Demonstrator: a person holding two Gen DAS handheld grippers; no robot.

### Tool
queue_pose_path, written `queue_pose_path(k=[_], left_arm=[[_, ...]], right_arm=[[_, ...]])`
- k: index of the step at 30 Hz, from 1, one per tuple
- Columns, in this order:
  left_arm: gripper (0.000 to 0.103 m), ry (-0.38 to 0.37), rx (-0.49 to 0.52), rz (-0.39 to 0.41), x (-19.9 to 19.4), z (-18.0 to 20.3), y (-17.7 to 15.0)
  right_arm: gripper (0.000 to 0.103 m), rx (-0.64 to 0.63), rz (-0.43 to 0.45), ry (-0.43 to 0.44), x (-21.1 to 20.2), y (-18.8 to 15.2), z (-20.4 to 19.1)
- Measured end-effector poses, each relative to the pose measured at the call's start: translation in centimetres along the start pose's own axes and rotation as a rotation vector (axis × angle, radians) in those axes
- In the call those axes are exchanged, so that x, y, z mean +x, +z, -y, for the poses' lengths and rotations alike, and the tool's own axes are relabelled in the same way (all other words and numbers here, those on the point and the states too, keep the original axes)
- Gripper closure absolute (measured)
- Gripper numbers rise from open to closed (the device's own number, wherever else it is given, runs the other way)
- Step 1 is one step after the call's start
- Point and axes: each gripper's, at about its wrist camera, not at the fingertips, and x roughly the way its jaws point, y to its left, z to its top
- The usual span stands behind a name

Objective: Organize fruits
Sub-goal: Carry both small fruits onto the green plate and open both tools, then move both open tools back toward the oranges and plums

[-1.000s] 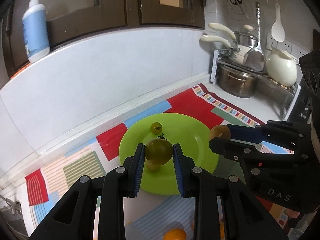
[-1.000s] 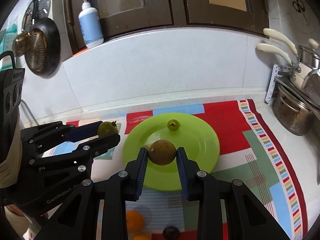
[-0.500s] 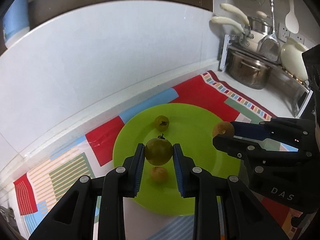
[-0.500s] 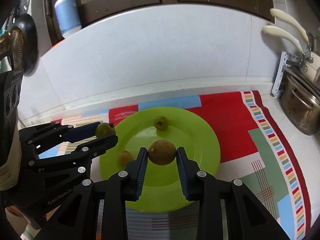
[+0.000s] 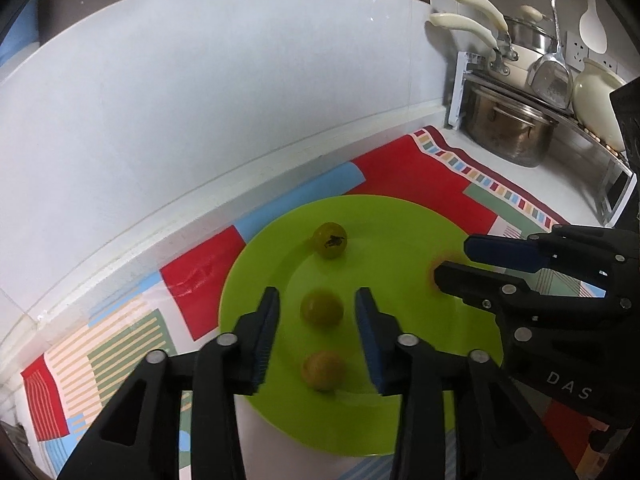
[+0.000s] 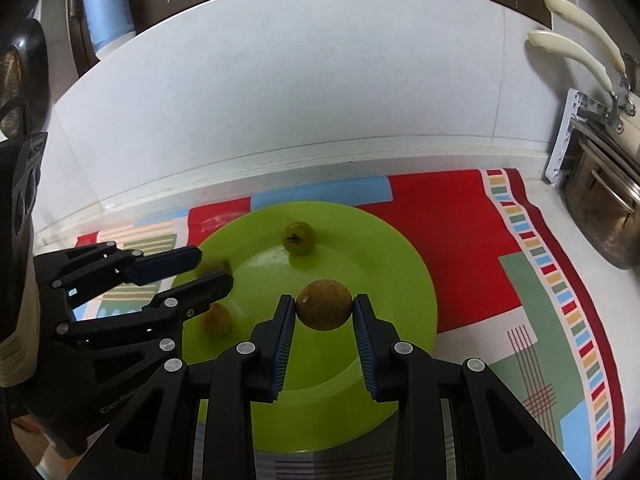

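Observation:
A lime green plate (image 5: 400, 240) (image 6: 384, 248) lies on a patchwork mat. My left gripper (image 5: 317, 312) is open above the plate. A small green fruit (image 5: 322, 307) lies below its spread jaws, blurred in the right wrist view (image 6: 214, 267). A green fruit with a dark stem (image 5: 330, 240) (image 6: 298, 238) lies farther back and a yellowish one (image 5: 323, 370) (image 6: 216, 320) nearer. My right gripper (image 6: 324, 308) is shut on a brown round fruit (image 6: 324, 305) over the plate's middle. In the left wrist view the right gripper (image 5: 456, 262) hides that fruit.
A colourful mat (image 6: 540, 300) covers the white counter. A steel pot (image 5: 508, 132) and pans stand on a rack at the right. A white wall panel (image 6: 300, 100) rises behind the plate, with a soap bottle (image 6: 108, 4) on a ledge above it.
My left gripper has opened and let go of the green fruit, which now lies on the plate. Both grippers have come lower and closer to the plate; the right still holds the brown fruit.

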Motion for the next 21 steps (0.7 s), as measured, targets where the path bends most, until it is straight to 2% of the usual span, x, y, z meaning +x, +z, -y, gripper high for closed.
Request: queue_pose_path(k=[8, 21], left_arm=[[0.062, 0.004, -0.01, 0.023, -2.6, -0.1, -0.4], [0.059, -0.023, -0.031, 0.103, -9.6, 1.4, -1.9]], right_arm=[[0.071, 0.009, 0.02, 0.004, -1.7, -0.3, -0.2], [0.067, 0.013, 0.096, 0.009, -8.3, -2.0, -1.3]])
